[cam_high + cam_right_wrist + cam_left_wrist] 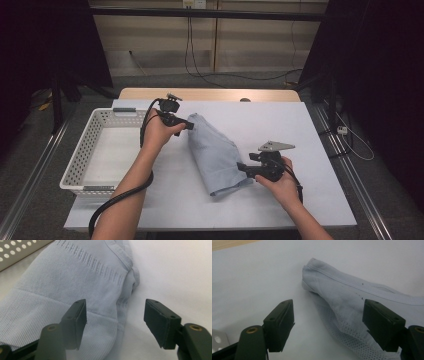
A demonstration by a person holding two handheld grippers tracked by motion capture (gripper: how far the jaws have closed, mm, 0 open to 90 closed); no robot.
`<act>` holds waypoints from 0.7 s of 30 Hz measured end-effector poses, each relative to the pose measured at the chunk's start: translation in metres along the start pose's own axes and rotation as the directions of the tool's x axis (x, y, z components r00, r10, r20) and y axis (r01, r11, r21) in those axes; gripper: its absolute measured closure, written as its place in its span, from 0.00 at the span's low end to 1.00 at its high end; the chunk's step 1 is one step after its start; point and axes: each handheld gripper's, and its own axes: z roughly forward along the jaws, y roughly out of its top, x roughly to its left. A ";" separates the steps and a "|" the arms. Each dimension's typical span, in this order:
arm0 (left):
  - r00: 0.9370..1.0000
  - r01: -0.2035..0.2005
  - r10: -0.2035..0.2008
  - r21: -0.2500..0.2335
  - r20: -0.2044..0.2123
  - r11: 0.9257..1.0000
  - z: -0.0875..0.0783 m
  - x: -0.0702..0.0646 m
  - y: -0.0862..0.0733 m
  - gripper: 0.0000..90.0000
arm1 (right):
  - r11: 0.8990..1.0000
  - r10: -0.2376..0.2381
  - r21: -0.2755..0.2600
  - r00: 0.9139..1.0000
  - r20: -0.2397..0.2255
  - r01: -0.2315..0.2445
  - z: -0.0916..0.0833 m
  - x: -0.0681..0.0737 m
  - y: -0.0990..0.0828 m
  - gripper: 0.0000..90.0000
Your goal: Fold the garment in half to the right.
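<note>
**Folded garment on white table cover, both grippers released**

Item 1. Pale blue knitted garment, folded into a long narrow bundle. It lies on the white sheet that covers the table, about midway between the left and right edges, running slantwise from near the far edge towards the near edge. In the left gripper view its ribbed seam and perforated mesh weave show; in the right gripper view a ribbed band and a rolled hem show.

Item 2. Left gripper, black, held in the person's left hand, at the far end of the garment. Its jaws stand wide apart and grip nothing; the cloth lies beyond and partly between them, with no pad pressing on it.

Item 3. Right gripper, black with a grey three-cornered plate, held in the right hand, at the near end of the garment. Jaws are parted, the cloth's edge lying loose between them.

Item 4. White perforated plastic basket, rectangular, on the left edge of the table, just beside the left hand.
</note>
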 end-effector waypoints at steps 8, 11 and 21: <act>1.000 0.006 -0.006 0.005 0.029 1.000 -0.002 -0.007 -0.008 0.25 | 1.000 -0.009 -0.002 1.000 -0.006 0.009 0.000 -0.001 0.000 0.26; 0.999 0.007 -0.007 0.003 0.040 1.000 -0.001 -0.010 -0.011 0.24 | 1.000 -0.005 -0.003 1.000 -0.018 0.005 0.000 -0.002 -0.001 0.23; 0.998 -0.003 0.003 0.003 0.057 1.000 -0.002 -0.019 -0.019 0.19 | 1.000 0.004 -0.010 1.000 -0.017 -0.004 -0.003 -0.003 -0.004 0.18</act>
